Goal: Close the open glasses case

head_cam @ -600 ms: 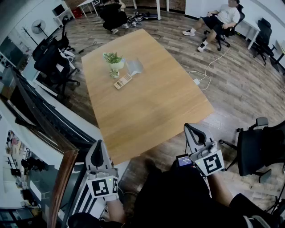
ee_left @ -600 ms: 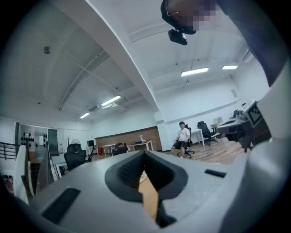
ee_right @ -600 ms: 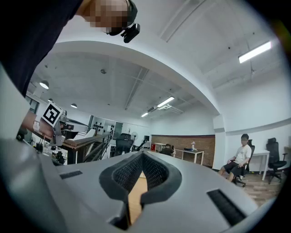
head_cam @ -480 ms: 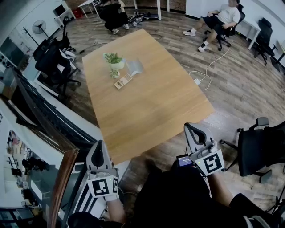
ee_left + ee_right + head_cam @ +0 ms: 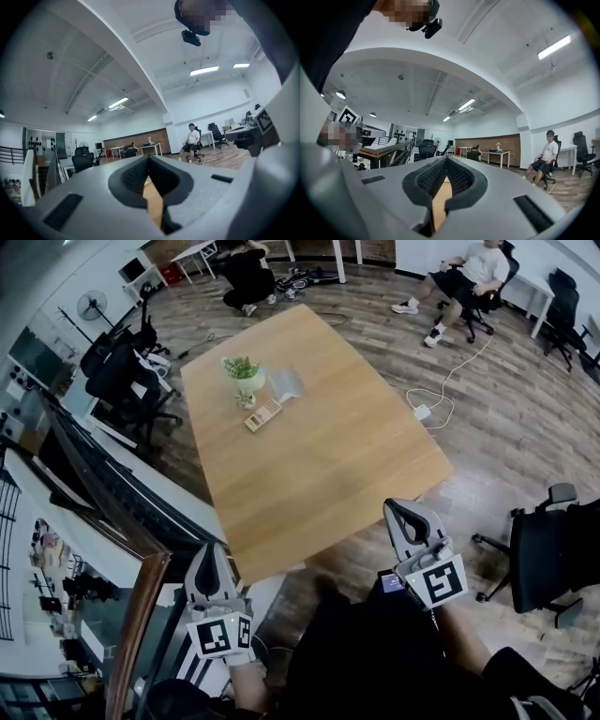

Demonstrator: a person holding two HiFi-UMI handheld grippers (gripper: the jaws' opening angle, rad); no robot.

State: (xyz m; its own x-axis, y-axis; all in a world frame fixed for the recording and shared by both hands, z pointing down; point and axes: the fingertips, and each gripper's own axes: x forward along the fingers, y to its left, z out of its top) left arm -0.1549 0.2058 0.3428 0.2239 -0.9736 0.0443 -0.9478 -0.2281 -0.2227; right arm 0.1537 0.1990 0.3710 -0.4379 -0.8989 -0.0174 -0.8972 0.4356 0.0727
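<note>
- Head view: found open glasses case [image 5: 286, 382] lying far across the bench [image 5: 319, 465], beside a potted plant [image 5: 245, 370], well apart from both tools.
- Held left tool [image 5: 210, 563] and right tool [image 5: 409, 521] closed on nothing, level, short of the near edge, probably pending approach.

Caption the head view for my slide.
Left gripper and right gripper, shut and empty, before a wooden table; open glasses case beside a potted plant.
</note>
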